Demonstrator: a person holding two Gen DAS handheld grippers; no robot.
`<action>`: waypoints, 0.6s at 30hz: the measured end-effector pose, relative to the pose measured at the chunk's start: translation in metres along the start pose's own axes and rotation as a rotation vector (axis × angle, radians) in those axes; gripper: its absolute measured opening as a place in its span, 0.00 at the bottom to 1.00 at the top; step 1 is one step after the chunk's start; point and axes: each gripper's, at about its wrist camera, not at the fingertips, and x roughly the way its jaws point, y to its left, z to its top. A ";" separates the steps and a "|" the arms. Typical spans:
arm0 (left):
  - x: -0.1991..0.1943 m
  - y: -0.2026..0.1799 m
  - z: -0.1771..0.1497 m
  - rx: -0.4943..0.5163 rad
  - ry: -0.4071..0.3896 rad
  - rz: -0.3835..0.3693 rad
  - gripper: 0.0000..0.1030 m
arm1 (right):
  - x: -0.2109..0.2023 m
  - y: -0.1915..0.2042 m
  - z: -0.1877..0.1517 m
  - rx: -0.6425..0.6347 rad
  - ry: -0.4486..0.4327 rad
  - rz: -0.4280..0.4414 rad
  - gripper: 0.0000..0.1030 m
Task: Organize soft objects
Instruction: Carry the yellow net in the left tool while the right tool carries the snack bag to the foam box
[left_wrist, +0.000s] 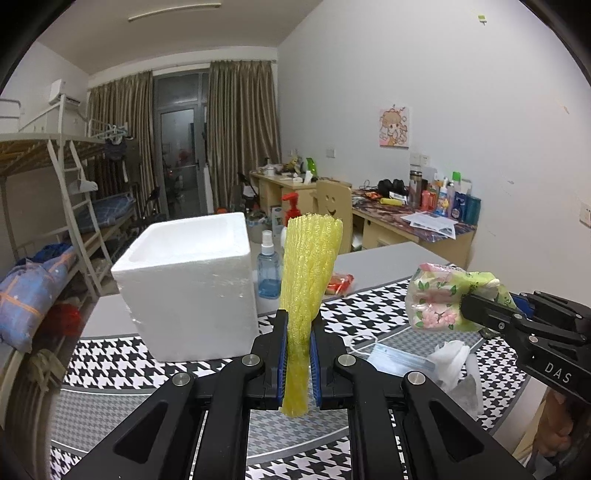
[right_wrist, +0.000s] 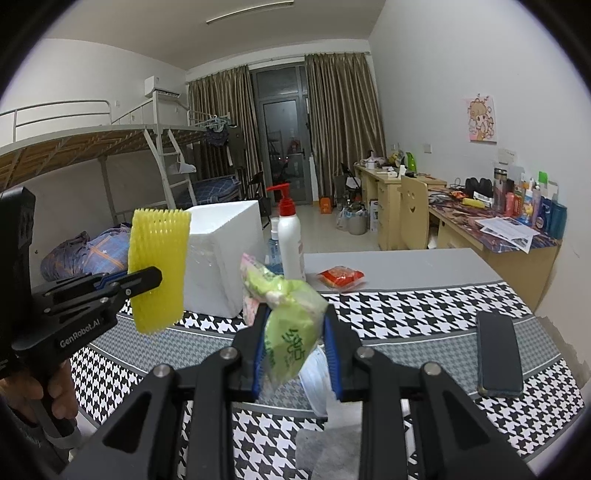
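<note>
Left claw (left_wrist: 297, 354) pinching yellow foam net (left_wrist: 310, 266), right claw (right_wrist: 295, 350) pinching tissue pack (right_wrist: 291, 332), styrofoam box (left_wrist: 188, 280) at 10 o'clock, spray bottle (left_wrist: 268, 266) behind, face mask (left_wrist: 395, 360) on counter (left_wrist: 388, 258).

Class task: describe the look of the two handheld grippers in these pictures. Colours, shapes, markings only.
Both are matte black, with angular linkage arms, triangular cut-outs and round silver pivot bolts. The fingers carry blue ribbed pads. The left gripper reads "GenRobot.AI" in white on its side; the right gripper reads "DAS". Each has a black pistol-style handle. No cables show.
</note>
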 end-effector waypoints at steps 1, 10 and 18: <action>-0.001 0.002 0.001 0.000 -0.004 0.006 0.11 | 0.001 0.001 0.002 -0.002 0.003 0.001 0.31; -0.005 0.012 0.012 0.006 -0.024 0.047 0.11 | 0.004 0.015 0.017 -0.030 -0.022 0.012 0.31; -0.009 0.021 0.018 0.008 -0.059 0.073 0.11 | 0.011 0.025 0.027 -0.051 -0.033 0.033 0.31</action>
